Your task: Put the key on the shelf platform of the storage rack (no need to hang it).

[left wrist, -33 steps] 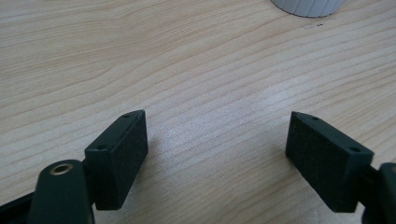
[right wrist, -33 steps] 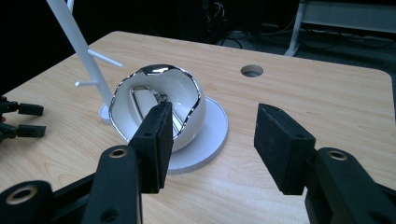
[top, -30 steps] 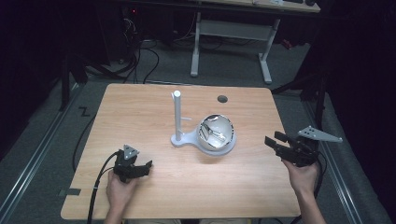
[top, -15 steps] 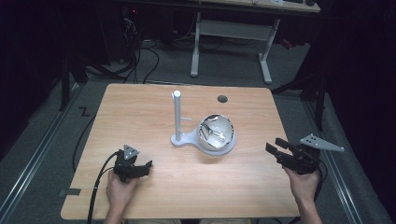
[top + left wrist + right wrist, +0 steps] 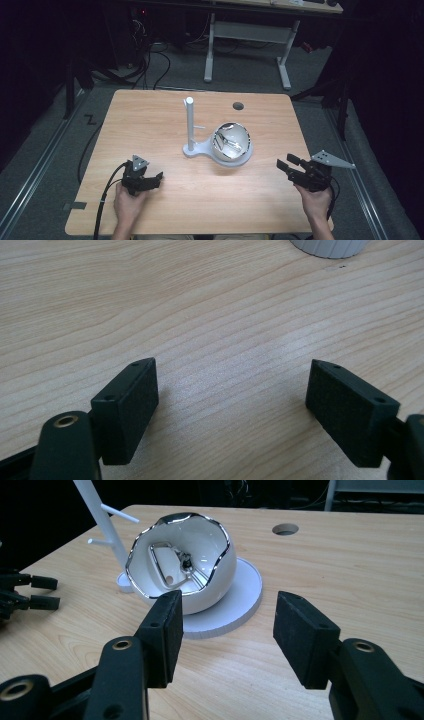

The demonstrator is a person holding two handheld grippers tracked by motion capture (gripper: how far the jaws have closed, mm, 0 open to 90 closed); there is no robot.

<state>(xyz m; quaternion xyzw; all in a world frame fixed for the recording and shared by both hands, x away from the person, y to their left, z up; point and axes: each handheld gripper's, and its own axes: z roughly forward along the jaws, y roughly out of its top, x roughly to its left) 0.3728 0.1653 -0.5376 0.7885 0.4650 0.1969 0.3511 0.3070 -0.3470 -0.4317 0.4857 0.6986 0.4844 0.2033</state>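
A white egg-shaped bowl [image 5: 231, 144] [image 5: 186, 570] with a chrome rim and a shiny metal piece inside sits on the round base [image 5: 241, 605] of a white stand, whose upright post [image 5: 189, 125] rises at its left. My left gripper [image 5: 156, 178] [image 5: 231, 407] rests low on the wood at the front left, open, with only bare table between its pads. At the front right, my right gripper [image 5: 284, 163] [image 5: 226, 630] is open and empty, pointing at the bowl from a short way off.
The wooden table [image 5: 150, 120] has a round cable hole [image 5: 238, 106] at the back right. The left gripper's cable [image 5: 102, 197] runs off the front edge. Beyond the table stand a white desk frame [image 5: 250, 35] and floor cables.
My right gripper has sunk toward the table at the front right. The left gripper, the bowl and the stand have stayed put.
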